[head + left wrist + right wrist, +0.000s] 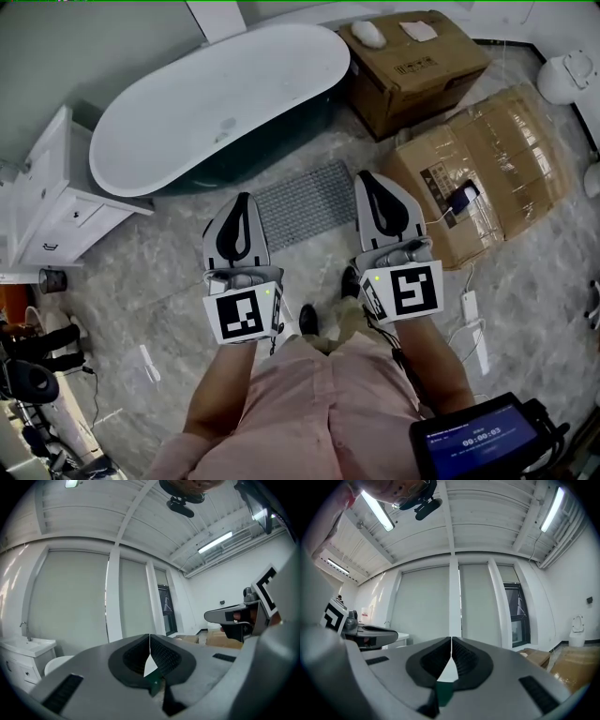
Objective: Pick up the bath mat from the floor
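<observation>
Item: the grey ribbed rectangular bath mat (305, 202) is lying flat on the marbled grey floor (159, 281), just beside the white oval bathtub (216, 103) and near a taped brown cardboard box (487, 169). The grey left tongs (240, 201) and grey right tongs (368, 178) are hovering level, framing the mat's two ends in the head view. Both tongs are clenched tight, gripping nothing.

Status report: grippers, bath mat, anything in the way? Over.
Left gripper and right gripper shut, empty. Bath mat flat on floor beside bathtub, not yet gripped. Nothing on it; cardboard boxes close to its right.
</observation>
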`<state>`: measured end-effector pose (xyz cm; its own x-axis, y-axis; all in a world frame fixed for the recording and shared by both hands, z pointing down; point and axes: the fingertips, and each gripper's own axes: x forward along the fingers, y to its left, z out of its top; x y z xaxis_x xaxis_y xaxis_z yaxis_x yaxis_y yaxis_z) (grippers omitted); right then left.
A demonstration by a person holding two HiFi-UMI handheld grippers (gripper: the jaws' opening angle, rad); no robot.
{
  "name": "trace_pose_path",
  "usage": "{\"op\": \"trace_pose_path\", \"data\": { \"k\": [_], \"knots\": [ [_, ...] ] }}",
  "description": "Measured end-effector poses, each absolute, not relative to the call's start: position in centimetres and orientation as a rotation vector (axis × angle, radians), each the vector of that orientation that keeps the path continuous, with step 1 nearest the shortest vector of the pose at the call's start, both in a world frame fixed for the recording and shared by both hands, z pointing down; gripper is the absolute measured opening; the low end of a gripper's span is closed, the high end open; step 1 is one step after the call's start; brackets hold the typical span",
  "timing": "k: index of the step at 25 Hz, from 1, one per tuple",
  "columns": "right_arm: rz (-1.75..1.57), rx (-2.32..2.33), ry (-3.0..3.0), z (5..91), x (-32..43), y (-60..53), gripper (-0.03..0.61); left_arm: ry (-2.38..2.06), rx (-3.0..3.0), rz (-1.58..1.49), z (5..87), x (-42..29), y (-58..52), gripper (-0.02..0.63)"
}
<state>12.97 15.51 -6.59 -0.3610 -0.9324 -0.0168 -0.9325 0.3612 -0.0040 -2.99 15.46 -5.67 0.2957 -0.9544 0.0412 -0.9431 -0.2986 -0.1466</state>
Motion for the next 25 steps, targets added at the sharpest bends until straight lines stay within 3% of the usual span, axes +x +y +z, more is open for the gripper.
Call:
{"op": "trace_pose_path", "data": {
  "k": [8, 25],
  "knots": [
    [-0.002, -1.662, 2.6, -6.9, 17.5, 9.4, 0.018, 1.876, -2.349, -0.224, -6.6, 1.1, 10.9, 0.026],
    [-0.037, -1.478, 2.663, -7.6, 15.9, 3.8, 0.018, 2.038, -2.168, -0.242, -8.4, -1.1, 8.7, 0.026]
  ]
}}
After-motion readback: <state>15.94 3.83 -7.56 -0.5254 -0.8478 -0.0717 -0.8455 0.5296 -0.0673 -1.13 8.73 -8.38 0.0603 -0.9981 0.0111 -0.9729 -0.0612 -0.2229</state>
